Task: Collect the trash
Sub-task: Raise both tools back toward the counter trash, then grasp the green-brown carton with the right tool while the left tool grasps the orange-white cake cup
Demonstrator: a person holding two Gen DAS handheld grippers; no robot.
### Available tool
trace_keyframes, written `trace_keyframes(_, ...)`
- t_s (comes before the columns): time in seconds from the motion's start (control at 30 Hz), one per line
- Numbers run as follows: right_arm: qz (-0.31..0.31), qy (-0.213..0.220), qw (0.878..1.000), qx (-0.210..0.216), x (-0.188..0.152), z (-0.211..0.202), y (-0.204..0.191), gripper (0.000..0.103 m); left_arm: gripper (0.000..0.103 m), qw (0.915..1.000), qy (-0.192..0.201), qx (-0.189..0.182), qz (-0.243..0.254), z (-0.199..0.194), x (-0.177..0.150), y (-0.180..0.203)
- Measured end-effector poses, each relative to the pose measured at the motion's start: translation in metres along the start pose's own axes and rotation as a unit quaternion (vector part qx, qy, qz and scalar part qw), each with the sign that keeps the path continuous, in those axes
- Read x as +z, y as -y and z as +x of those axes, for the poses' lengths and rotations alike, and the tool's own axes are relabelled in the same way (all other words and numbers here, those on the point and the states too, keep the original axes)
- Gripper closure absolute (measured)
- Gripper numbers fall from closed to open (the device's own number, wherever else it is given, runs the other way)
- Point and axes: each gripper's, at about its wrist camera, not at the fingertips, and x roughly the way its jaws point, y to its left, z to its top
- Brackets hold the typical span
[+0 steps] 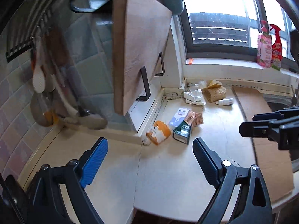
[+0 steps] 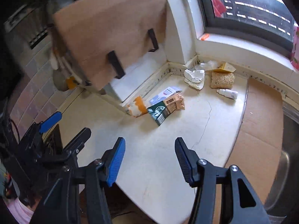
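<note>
Trash point(image 2: 164, 104) litters the counter point(image 2: 168, 158); both grippers gape.

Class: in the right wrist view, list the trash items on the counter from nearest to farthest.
Green carton → tan carton → white bottle → noodle block → yellow packet.

The tabletop point(image 2: 158, 158) is cream-white; on it lie an orange-and-white packet point(image 2: 137, 108) and a dark green carton point(image 2: 158, 114) with white print. At two o'clock sits a white bottle point(image 2: 228, 93) — beside a tan noodle block point(image 2: 222, 79). Each claw is black, one pad blue — left claw point(image 1: 149, 165), right claw point(image 2: 149, 161).
</note>
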Motion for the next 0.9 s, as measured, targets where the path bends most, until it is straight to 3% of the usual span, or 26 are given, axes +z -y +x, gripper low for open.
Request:
trace_keyframes(0.13,0.040,-0.027,0.999,0.014,0.026,0.049,0.031,0.048,0.012,0.9997,-0.021,-0.003,-0.013,0.055,0.008,0.006)
trace_keyframes(0.3,0.098,-0.057,0.993,0.043,0.045,0.111,0.061,0.047,0.012,0.9987,-0.040,0.019,-0.026,0.111,0.002,0.011)
trace_keyframes(0.53,0.161,-0.092,0.979,0.088,0.053,0.168,0.072,0.046,0.012,0.9983,-0.034,0.036,-0.032,0.132,-0.006,0.019)
trace_keyframes(0.9,0.216,-0.111,0.969,0.055,0.064,0.210,0.069,0.046,0.012,0.9956,-0.035,0.071,-0.050,0.159,0.003,0.018)
